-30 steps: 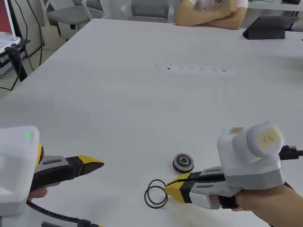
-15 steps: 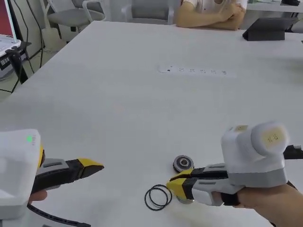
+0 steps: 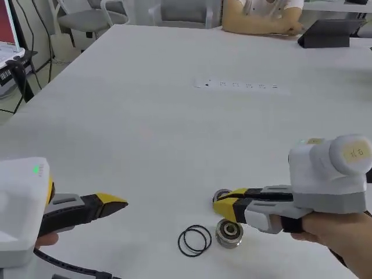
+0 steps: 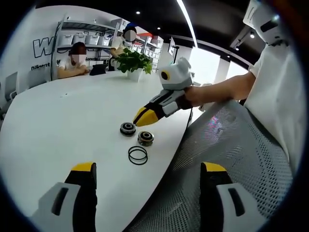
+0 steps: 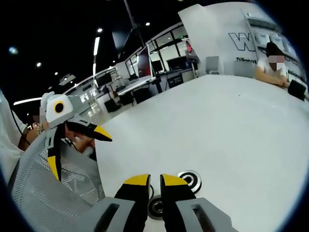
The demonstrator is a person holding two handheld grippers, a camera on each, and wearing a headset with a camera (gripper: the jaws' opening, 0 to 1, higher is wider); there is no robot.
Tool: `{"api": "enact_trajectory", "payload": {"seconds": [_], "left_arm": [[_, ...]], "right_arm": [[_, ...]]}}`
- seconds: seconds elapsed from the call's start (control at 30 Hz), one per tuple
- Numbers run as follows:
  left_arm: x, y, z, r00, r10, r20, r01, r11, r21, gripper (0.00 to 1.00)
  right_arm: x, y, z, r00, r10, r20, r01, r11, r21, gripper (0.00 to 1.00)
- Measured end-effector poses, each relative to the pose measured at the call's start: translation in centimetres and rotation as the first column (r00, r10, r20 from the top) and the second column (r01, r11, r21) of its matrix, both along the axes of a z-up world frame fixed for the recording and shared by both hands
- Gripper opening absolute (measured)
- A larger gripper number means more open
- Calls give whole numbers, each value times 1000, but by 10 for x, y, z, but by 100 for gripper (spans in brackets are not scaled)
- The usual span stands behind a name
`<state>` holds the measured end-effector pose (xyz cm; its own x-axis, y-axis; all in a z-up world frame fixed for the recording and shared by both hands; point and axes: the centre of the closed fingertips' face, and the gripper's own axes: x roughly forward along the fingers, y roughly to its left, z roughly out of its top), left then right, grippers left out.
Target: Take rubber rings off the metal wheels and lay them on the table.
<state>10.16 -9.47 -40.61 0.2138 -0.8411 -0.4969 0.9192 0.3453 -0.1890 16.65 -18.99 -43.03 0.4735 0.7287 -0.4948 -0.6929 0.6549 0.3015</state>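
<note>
1. The right gripper [image 5: 155, 180] is hovering low over the table [image 3: 145, 116], close to its near edge. Its jaws are pinched down to a thin slit, and nothing is sitting between them.
2. In the head view its yellow tip is covering most of the far wheel [image 3: 220, 196], so just a sliver of rim is peeking out on the left. The left gripper view is giving it whole, dark round the outside.
3. The near wheel [image 3: 228, 231] is lying flat just nearer the edge than that tip, clear of the jaws. It is looking silvery from above, but whether a ring is sitting on it is too small to call. In the right gripper view it is peeping through the slit, mostly hidden by the jaws.
4. Two rings [image 3: 195, 239] are lying overlapped on the table, just beside the near wheel on its left-edge side. Whether they are touching it, I cannot tell.
5. The left gripper [image 4: 147, 168] is hanging well apart from all this, along the near edge, jaws spread wide and holding nothing. In the head view its lower jaw is running off the bottom.
6. Far across, a pale power strip [image 3: 241, 86] is barely standing out from the white top. A person [image 3: 261, 17] is leaning folded arms on the far edge, cut off at the top. A dark slab [image 3: 328, 35] is sitting toward the far right corner, too far away to identify.
</note>
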Motion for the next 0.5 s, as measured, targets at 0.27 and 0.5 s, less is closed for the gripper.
{"api": "enact_trajectory", "payload": {"seconds": [0.27, 0.5], "left_arm": [[1, 0, 0, 1000, 1, 2, -1, 1000, 0, 87], [1, 0, 0, 1000, 0, 6, 0, 1000, 2, 87]], "right_arm": [[9, -9, 8, 999, -44, 22, 43, 999, 17, 6], [17, -19, 15, 996, -84, 37, 83, 996, 33, 7]]}}
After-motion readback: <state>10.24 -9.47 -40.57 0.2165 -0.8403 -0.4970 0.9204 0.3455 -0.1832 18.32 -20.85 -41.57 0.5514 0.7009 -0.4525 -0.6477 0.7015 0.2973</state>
